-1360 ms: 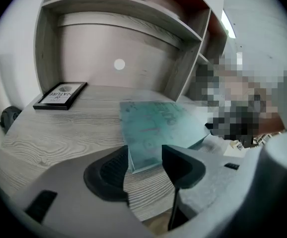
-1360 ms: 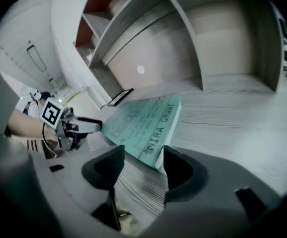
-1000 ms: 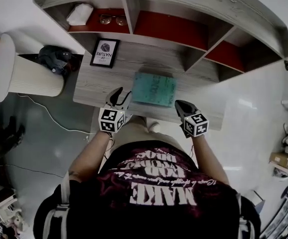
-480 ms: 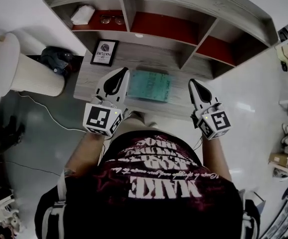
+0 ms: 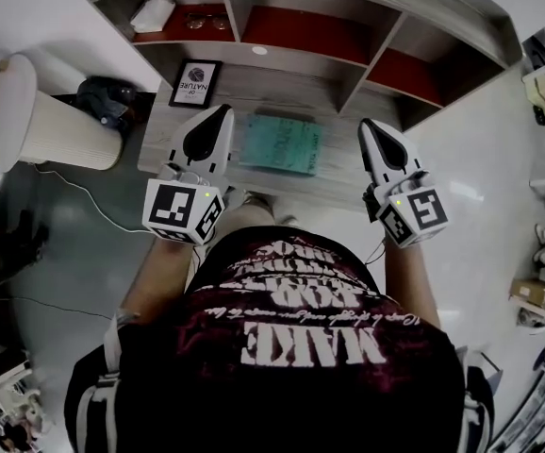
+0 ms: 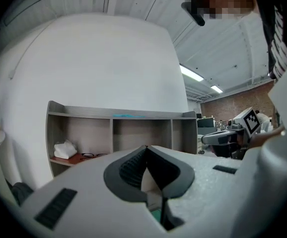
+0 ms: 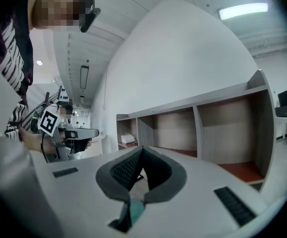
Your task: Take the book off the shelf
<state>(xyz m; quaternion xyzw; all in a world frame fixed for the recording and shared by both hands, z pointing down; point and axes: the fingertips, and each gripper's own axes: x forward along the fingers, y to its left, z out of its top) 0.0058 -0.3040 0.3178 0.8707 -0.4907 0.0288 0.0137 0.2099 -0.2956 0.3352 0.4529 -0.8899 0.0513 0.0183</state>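
Both grippers have risen off the desk's near edge since a second ago and now loom larger in the head view. The left one's jaws were apart then and are together now. The left gripper [image 5: 222, 111] [image 6: 146, 150] has its ribbed pads closed tip to tip with nothing between them. The right gripper [image 5: 372, 125] [image 7: 142, 148] is closed and empty likewise. Both point level toward the shelf unit [image 5: 348, 28].

The teal book [image 5: 282, 143] lies flat on the desk top [image 5: 348, 189], at 3 o'clock of the left gripper and 9 o'clock of the right, touched by neither.

A framed picture [image 5: 194, 84] stands at 11 o'clock of the book. In the shelf's leftmost compartment, toward 11 o'clock in the head view, rest a pair of glasses [image 5: 197, 22] [image 6: 91, 155] and a crumpled white cloth [image 5: 152, 13] [image 6: 64, 149]. At 9 o'clock of the desk stands a white round pedestal [image 5: 37, 125] with a dark bag [image 5: 103, 102] beside it.
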